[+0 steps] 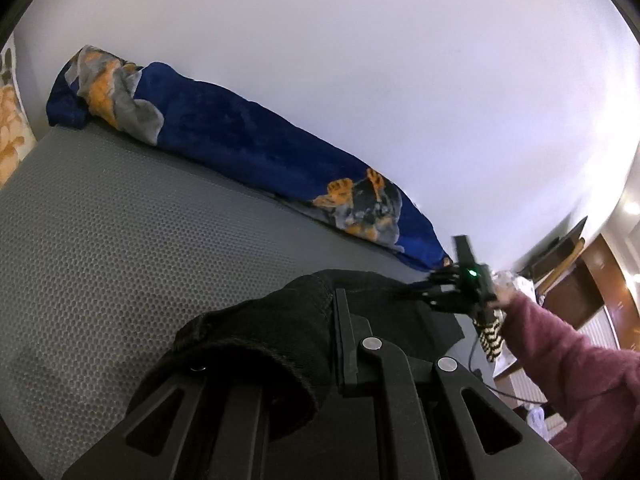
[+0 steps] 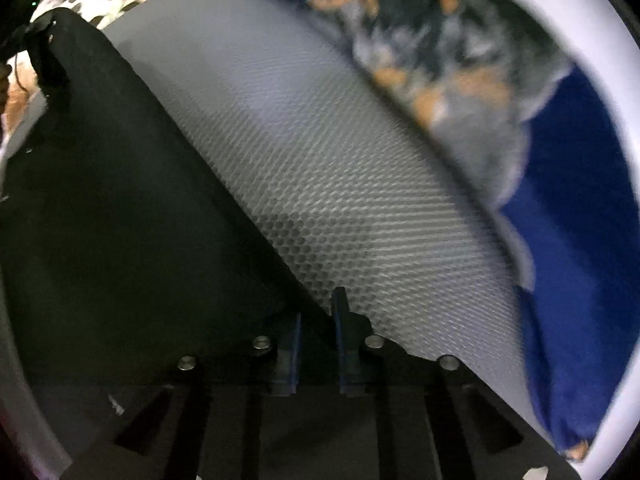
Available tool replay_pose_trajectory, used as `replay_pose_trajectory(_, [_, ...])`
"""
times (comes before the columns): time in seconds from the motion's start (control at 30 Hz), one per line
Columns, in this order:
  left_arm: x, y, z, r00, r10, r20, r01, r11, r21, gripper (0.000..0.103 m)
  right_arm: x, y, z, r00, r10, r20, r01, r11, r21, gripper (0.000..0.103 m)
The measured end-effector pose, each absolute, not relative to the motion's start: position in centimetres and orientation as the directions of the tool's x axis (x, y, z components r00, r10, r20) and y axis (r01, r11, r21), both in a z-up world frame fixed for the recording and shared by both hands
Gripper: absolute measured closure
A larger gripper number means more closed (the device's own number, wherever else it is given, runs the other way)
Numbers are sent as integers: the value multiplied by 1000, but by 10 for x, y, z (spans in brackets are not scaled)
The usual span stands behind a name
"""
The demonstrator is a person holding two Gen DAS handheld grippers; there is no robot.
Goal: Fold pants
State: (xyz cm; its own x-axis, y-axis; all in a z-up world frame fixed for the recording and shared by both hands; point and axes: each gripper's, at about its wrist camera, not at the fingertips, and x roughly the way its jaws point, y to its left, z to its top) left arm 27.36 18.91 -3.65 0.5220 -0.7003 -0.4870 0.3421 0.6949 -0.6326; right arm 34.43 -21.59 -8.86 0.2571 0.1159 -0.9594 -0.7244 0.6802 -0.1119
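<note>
The black pants (image 1: 280, 332) hang stretched between both grippers above a grey honeycomb mat (image 1: 120, 220). My left gripper (image 1: 320, 320) is shut on the thick waistband end, which drapes over its left finger. In the right wrist view the pants (image 2: 120, 220) spread as a wide black sheet to the left. My right gripper (image 2: 318, 320) is shut on the pants' edge. The right gripper also shows in the left wrist view (image 1: 464, 280), held by a hand in a maroon sleeve (image 1: 568, 360). The left gripper shows small at the far top left of the right wrist view (image 2: 44, 36).
A rolled blue blanket with an orange and grey print (image 1: 240, 136) lies along the mat's far edge against the white wall (image 1: 360, 60); it also shows in the right wrist view (image 2: 540, 200). A floral cloth (image 1: 10, 120) is at the left. Wooden furniture (image 1: 580, 272) stands at the right.
</note>
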Motion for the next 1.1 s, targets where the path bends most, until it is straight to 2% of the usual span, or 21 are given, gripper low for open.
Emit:
replay_pose_trajectory(0.07, [271,190,-35,523,-692,-498,348,706,-617,94,322,-217,-75,365,72,-928,-677,705,-211,94])
replay_pose_trajectory(0.2, [253,191,-24,511,-699,-500,376,705,-601,94,273,-218,-49,480,42,-876,-587,757,-286,95])
replay_pose_trajectory(0.4, [200,191,-12,456,-729,-510,449,684,-575,94,184,-233,-20,551,29,-834,-506,806,-306,95])
replay_pose_trajectory(0.67, [121,188,-39,328,-720,-612,473,686,-553,94,83,-239,-36,507,60,-860,-457,864,-209,95])
replay_pose_trajectory(0.93, [69,179,-94,192,-585,-788,467,760,-451,89,26,-236,-77,403,121,-907,-471,877,-93,95])
replay_pose_trajectory(1.1, [63,176,-101,181,-532,-827,448,793,-412,83,9,-225,-105,356,108,-928,-502,860,-93,95])
